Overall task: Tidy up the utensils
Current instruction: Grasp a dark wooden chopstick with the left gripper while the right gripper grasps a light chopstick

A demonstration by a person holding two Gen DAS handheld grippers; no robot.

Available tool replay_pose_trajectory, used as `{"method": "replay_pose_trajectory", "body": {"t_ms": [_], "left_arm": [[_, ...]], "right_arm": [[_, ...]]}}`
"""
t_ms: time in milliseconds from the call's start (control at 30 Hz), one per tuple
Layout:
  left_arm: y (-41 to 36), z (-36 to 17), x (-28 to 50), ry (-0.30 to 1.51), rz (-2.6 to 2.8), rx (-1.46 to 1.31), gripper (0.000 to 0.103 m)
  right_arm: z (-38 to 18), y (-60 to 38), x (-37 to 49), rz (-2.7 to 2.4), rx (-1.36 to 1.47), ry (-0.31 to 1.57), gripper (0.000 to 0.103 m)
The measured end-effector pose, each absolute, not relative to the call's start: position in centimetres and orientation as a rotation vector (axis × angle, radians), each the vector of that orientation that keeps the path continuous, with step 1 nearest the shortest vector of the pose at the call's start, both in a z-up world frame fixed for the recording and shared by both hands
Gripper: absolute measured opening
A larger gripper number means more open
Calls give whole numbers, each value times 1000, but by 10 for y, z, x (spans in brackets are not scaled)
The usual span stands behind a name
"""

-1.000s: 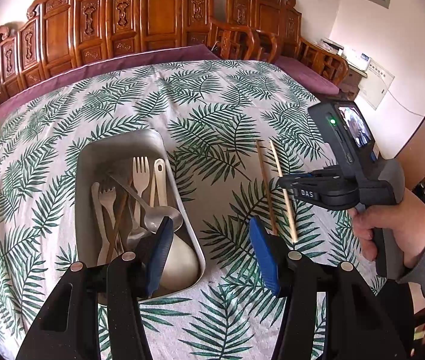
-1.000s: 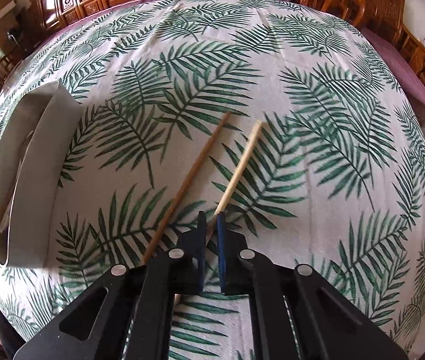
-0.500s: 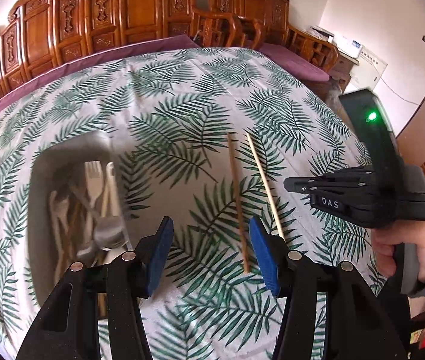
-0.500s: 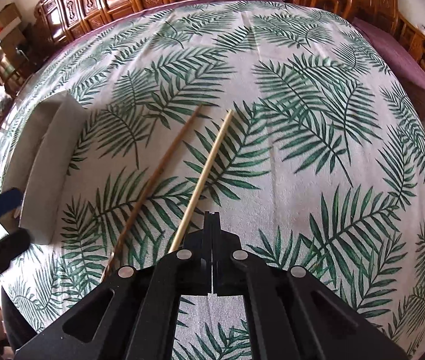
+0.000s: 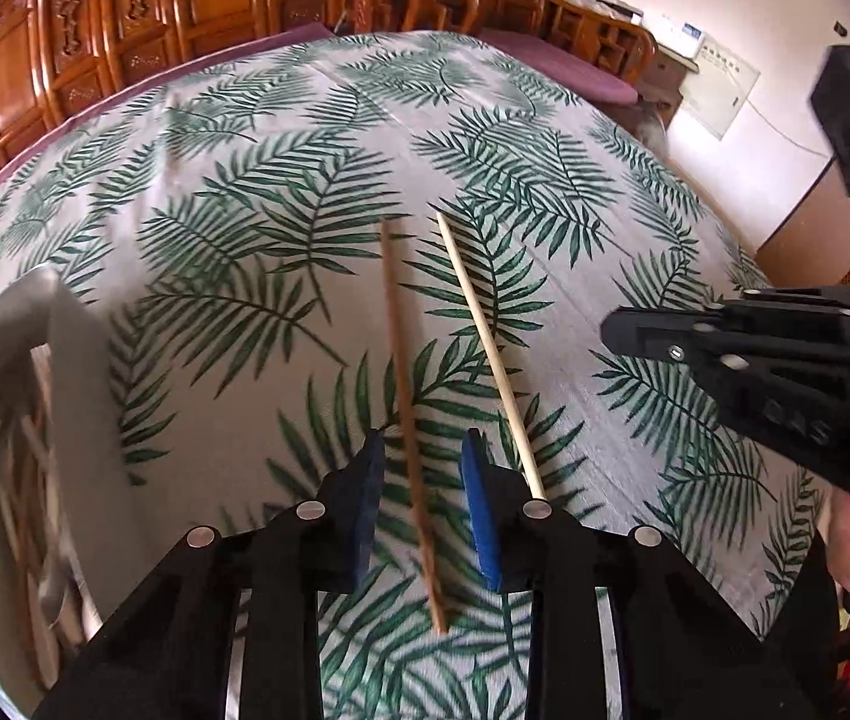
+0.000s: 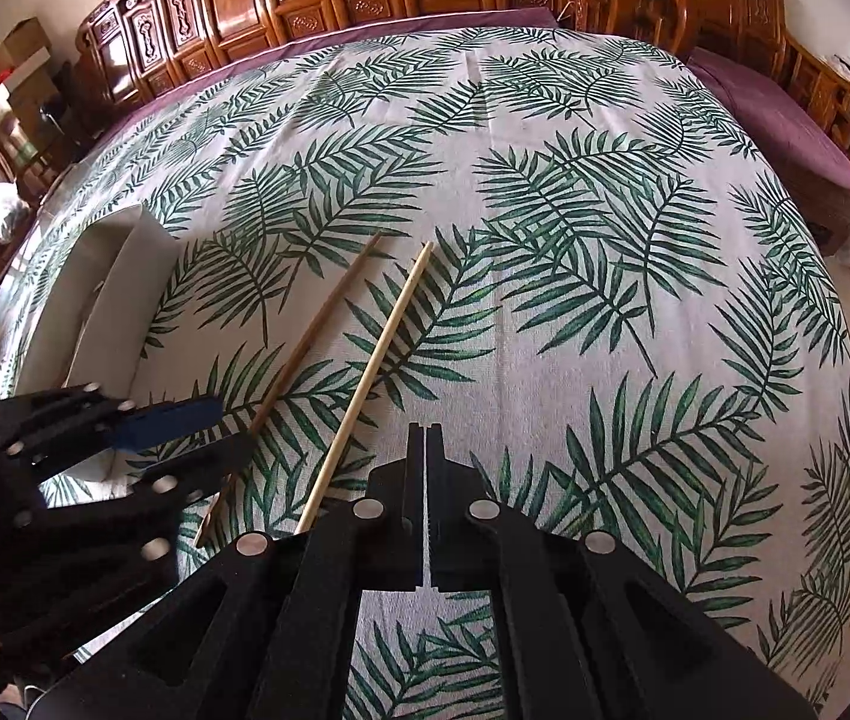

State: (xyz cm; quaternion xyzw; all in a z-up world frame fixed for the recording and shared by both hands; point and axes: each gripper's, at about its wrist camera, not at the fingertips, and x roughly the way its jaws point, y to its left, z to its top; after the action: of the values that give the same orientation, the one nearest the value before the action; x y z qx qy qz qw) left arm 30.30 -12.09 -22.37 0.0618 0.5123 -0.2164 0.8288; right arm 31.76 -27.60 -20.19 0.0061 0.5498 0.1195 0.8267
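Since a second ago, the left claw has swung away from the grey tray of utensils, now at the left edge of its view, and come over the two chopsticks on the worktop. Its blue pads have narrowed but remain spread, straddling the darker chopstick without visibly touching it. The paler chopstick lies just right of the right pad. The right claw has let go of the paler chopstick and backed off to its right; its fingers are pressed together on nothing. The letters "DAS" on the right claw's side are blurred.
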Motion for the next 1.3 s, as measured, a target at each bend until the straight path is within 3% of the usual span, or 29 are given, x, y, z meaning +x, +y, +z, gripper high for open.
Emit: {"method": "replay_pose_trajectory", "body": {"t_ms": [167, 267, 333, 667, 800, 1067, 1300], "left_arm": [[-127, -233, 314, 1107, -437, 142, 24], [-128, -236, 317, 1102, -423, 151, 16], [-127, -236, 319, 1102, -414, 159, 5], [-94, -209, 311, 1051, -395, 69, 4], [-76, -189, 304, 1012, -381, 45, 4], [-53, -157, 295, 935, -358, 36, 4], [-35, -137, 287, 892, -339, 20, 4]], "right_arm": [[-201, -274, 316, 270, 9, 1163, 3], [-201, -273, 316, 273, 6, 1164, 3], [-202, -273, 317, 277, 6, 1165, 3], [-214, -243, 322, 333, 4, 1186, 6], [-219, -230, 327, 325, -9, 1194, 20], [-229, -220, 333, 249, -62, 1218, 19], [-232, -222, 336, 205, -76, 1229, 9]]}}
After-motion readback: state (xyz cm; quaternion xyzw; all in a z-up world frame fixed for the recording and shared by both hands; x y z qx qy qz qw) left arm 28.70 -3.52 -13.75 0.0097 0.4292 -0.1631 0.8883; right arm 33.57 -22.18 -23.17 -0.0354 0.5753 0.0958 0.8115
